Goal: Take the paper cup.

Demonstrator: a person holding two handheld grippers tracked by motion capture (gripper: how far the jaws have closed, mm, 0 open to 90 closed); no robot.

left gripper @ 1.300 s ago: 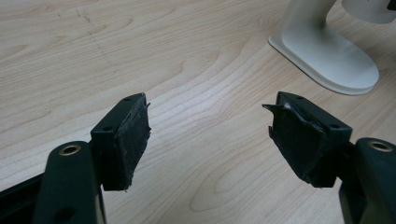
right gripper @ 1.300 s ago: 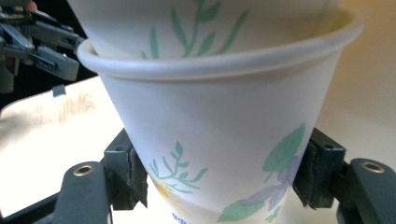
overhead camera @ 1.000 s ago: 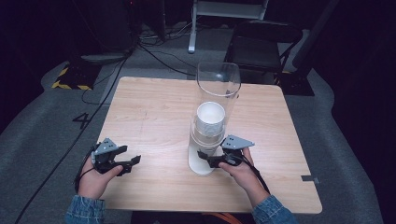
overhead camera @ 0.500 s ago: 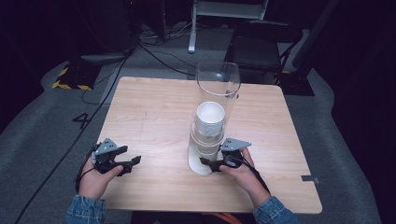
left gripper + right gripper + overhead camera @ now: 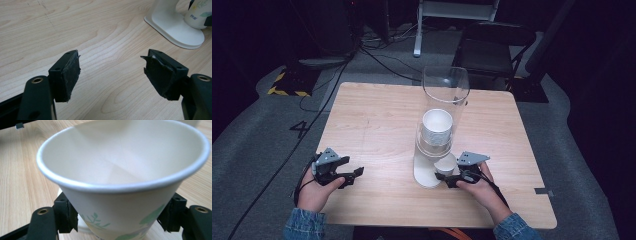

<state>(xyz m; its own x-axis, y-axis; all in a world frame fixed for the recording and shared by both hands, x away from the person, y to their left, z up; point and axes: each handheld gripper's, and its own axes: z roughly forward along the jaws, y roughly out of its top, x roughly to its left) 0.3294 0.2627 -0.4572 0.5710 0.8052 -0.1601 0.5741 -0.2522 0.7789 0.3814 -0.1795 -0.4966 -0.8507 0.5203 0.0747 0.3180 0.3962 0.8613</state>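
Paper cup (image 5: 120, 182), leaf-printed up close, sits clamped in right gripper (image 5: 447, 177); left gripper (image 5: 354, 176) gapes empty.

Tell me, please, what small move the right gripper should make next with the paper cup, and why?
Probably draw the paper cup clear of the dispenser base toward the person. The right gripper has its jaws closed on the cup's sides, and the cup sits just at the foot of the clear tube, beside the stack. The left gripper rests open, empty.
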